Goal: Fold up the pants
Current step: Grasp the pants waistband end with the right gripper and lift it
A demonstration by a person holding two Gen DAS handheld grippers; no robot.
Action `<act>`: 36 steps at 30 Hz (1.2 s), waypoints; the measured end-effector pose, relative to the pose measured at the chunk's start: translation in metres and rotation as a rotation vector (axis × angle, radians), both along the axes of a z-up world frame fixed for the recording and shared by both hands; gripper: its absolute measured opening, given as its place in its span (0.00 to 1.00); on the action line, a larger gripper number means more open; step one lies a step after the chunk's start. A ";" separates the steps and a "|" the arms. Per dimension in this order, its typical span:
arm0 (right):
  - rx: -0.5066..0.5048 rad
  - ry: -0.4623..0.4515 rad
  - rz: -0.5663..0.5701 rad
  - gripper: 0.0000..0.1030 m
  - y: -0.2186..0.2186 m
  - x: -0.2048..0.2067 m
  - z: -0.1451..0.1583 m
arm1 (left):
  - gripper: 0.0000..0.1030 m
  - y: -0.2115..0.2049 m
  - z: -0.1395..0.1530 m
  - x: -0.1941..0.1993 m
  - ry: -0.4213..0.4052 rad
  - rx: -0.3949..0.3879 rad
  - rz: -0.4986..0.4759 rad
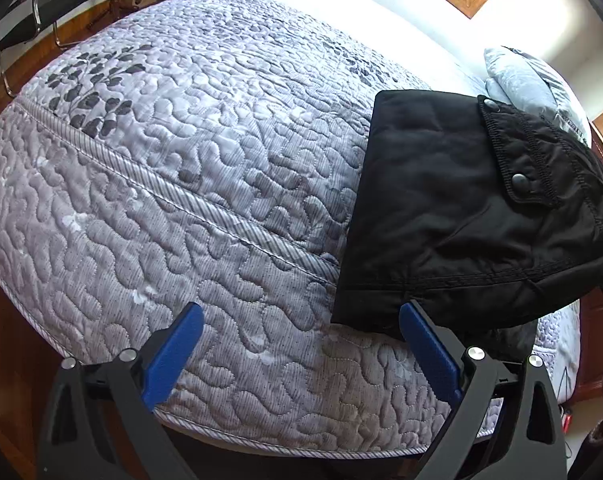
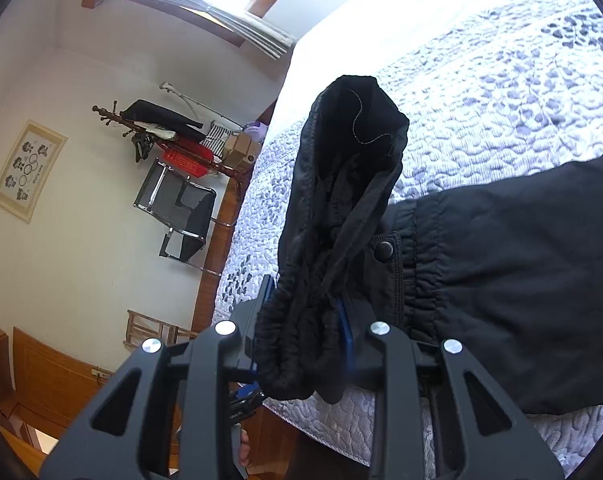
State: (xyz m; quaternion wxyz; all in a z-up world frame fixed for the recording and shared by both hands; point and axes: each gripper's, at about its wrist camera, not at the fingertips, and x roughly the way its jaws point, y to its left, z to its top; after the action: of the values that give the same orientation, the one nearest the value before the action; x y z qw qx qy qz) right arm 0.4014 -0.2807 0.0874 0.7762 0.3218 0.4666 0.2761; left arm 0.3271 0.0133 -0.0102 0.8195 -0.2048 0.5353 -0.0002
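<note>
Black pants (image 1: 453,208) lie partly folded on the quilted bed, waistband end with snap buttons toward the right. My left gripper (image 1: 301,344) hangs open above the quilt near the bed's front edge, its right blue finger (image 1: 429,352) just at the pants' near corner, nothing between the pads. In the right wrist view my right gripper (image 2: 305,320) is shut on the bunched elastic waistband (image 2: 301,320), lifting it so a flap of black fabric (image 2: 353,152) stands up above the rest of the pants (image 2: 521,280).
The grey-white quilted bedspread (image 1: 181,180) covers the bed. A grey pillow (image 1: 529,84) lies beyond the pants. A black chair (image 2: 181,216), a coat rack (image 2: 157,132) and boxes stand by the wall. Wooden floor (image 1: 5,340) runs along the bed's edge.
</note>
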 end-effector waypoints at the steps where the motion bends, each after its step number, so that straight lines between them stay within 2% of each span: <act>1: 0.000 -0.005 0.000 0.27 -0.002 -0.001 0.004 | 0.96 -0.001 0.001 -0.001 -0.004 0.003 -0.003; 15: -0.014 -0.048 -0.044 0.27 -0.047 -0.006 0.039 | 0.96 -0.016 0.006 0.002 0.004 0.006 -0.042; 29: -0.007 -0.009 -0.121 0.27 -0.091 -0.016 0.024 | 0.96 -0.035 0.003 0.003 0.021 0.030 -0.095; 36: -0.021 0.040 -0.173 0.27 -0.113 -0.020 -0.004 | 0.96 -0.043 0.010 0.004 0.004 0.051 -0.115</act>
State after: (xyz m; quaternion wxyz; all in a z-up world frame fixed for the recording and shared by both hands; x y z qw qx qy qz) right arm 0.3810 -0.3942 0.0831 0.7911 0.3582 0.4552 0.1967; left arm 0.3315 -0.0297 -0.0006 0.8221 -0.1529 0.5474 -0.0332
